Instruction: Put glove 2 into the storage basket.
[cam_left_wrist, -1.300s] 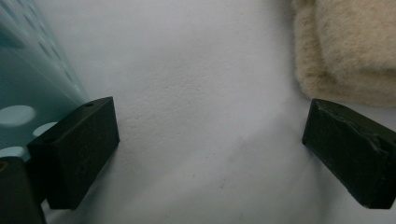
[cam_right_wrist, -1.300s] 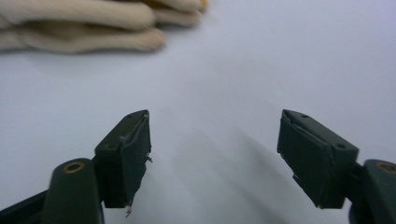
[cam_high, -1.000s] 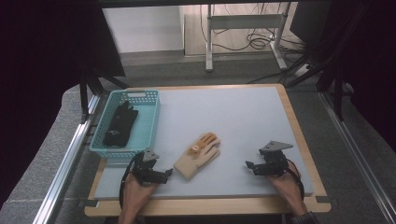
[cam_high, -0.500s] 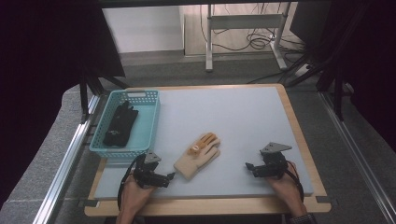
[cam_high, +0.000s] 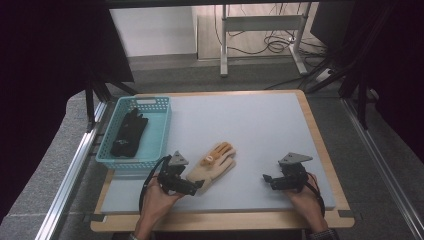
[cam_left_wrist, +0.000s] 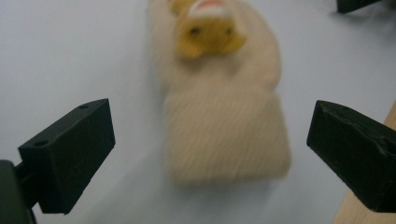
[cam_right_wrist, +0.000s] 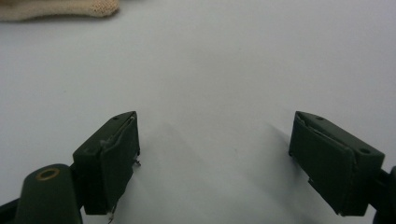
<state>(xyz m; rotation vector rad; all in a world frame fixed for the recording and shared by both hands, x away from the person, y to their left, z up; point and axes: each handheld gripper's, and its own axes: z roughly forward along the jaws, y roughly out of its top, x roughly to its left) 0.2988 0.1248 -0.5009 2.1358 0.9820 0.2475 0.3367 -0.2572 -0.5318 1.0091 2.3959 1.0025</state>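
Near the front edge, the left tool (cam_high: 196, 186) is spread wide at the cuff of the cream glove (cam_high: 212, 165) lying flat on the tabletop (cam_high: 260, 125). The right tool (cam_high: 267, 180) is spread, empty. Farther back, a black glove (cam_high: 129, 132) lies in the basket (cam_high: 162, 130).

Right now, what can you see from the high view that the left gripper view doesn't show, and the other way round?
The high view alone shows the blue basket with a black glove lying inside it, plus the right gripper resting apart on the grey table.

The left gripper view alone shows, up close, the ribbed cuff sitting between that gripper's two wide-open black fingers.

Both show the cream glove with its yellow-orange patch, lying flat on the table, with the left gripper open at its cuff end.
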